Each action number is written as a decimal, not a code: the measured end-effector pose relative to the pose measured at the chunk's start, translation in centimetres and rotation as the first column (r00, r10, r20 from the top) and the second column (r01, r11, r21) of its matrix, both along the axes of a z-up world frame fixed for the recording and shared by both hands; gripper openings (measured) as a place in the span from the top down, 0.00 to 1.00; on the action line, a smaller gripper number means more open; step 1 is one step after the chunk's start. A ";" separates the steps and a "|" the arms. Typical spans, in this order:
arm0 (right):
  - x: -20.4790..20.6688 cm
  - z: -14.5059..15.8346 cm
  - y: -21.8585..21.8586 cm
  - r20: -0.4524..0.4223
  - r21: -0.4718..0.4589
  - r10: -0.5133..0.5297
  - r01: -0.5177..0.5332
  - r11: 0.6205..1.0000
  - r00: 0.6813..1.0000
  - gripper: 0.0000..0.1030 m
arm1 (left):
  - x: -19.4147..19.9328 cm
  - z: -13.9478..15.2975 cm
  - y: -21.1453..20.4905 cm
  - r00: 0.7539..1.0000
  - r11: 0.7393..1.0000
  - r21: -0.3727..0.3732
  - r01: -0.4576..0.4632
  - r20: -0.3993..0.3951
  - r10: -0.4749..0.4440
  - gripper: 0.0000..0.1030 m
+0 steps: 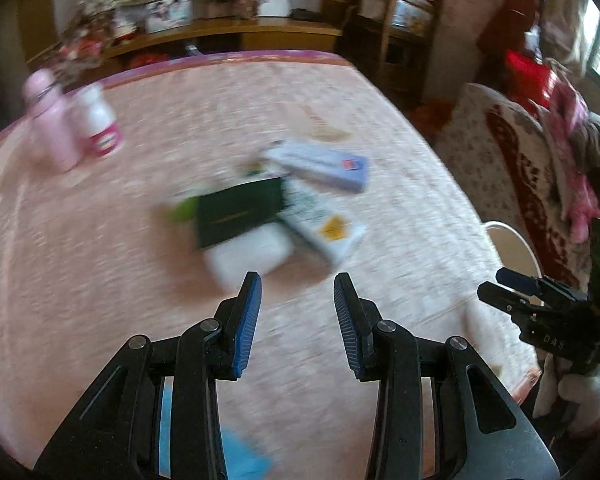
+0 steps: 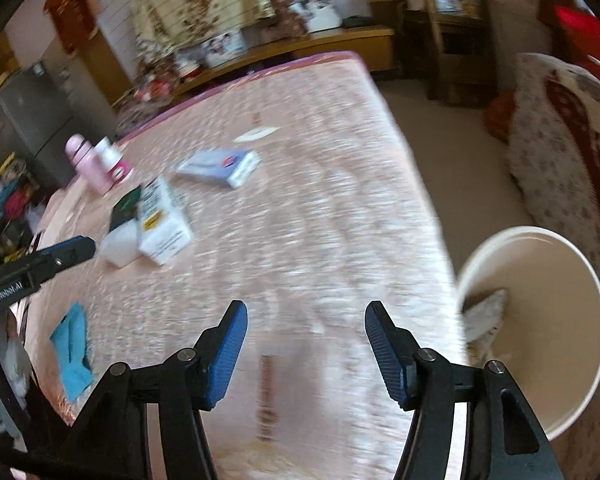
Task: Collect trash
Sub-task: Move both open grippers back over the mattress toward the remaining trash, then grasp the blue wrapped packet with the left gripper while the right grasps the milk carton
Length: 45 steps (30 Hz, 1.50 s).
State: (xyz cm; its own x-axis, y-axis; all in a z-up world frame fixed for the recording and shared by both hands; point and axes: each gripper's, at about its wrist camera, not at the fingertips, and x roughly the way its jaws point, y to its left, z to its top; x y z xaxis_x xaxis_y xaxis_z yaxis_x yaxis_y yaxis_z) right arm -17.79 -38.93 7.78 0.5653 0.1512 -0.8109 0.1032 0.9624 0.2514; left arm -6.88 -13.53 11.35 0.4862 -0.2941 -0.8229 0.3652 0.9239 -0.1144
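Several boxes lie in a loose pile on the pink table: a dark green box, a white box under it, a white printed carton and a blue-white flat box. My left gripper is open and empty, just short of the pile. My right gripper is open and empty over the table's right part, beside a white bucket on the floor with crumpled paper in it. The pile also shows in the right wrist view.
A pink bottle and a white jar stand at the table's far left. A blue cloth lies near the front edge. A small brown strip lies before my right gripper. A patterned sofa is to the right.
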 end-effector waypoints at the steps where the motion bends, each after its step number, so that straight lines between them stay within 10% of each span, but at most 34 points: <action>1: 0.5 -0.2 1.0 -0.004 0.001 0.025 -0.025 1.000 1.000 0.43 | -0.2 0.1 1.2 1.000 1.000 0.007 -0.014 -0.004 0.014 0.66; 18: 5.8 -1.4 10.7 -0.025 -0.019 0.228 -0.229 0.973 0.973 0.38 | -8.4 -3.9 12.7 0.963 0.992 0.071 -0.103 -0.241 0.117 0.66; 31: 13.1 -2.0 13.5 -0.025 -0.135 0.307 -0.308 0.942 0.951 0.31 | -2.0 -6.4 12.9 0.960 0.985 0.052 -0.168 -0.218 0.175 0.66; 33: 13.3 -2.0 13.1 -0.008 -0.110 0.293 -0.292 0.950 0.956 0.46 | -1.2 -6.2 13.0 0.960 0.984 0.022 -0.177 -0.215 0.178 0.66; 40: 9.0 -1.1 11.0 -0.031 -0.105 0.263 -0.265 0.959 0.964 0.46 | -0.9 -4.0 13.5 0.960 0.977 -0.066 -0.202 -0.211 0.184 0.64; 45: 4.2 -1.1 9.6 -0.061 -0.083 0.262 -0.266 0.960 0.963 0.46 | -2.1 -3.0 12.5 0.975 0.982 -0.109 -0.157 -0.178 0.136 0.42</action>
State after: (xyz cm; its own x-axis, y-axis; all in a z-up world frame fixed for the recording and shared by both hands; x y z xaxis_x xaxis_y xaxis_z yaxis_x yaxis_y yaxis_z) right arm -13.62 -29.35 6.72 0.4744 0.2153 -0.8536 -0.1476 0.9753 0.1640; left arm -9.00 -1.01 8.32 0.3885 -0.3325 -0.8594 0.1924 0.9414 -0.2772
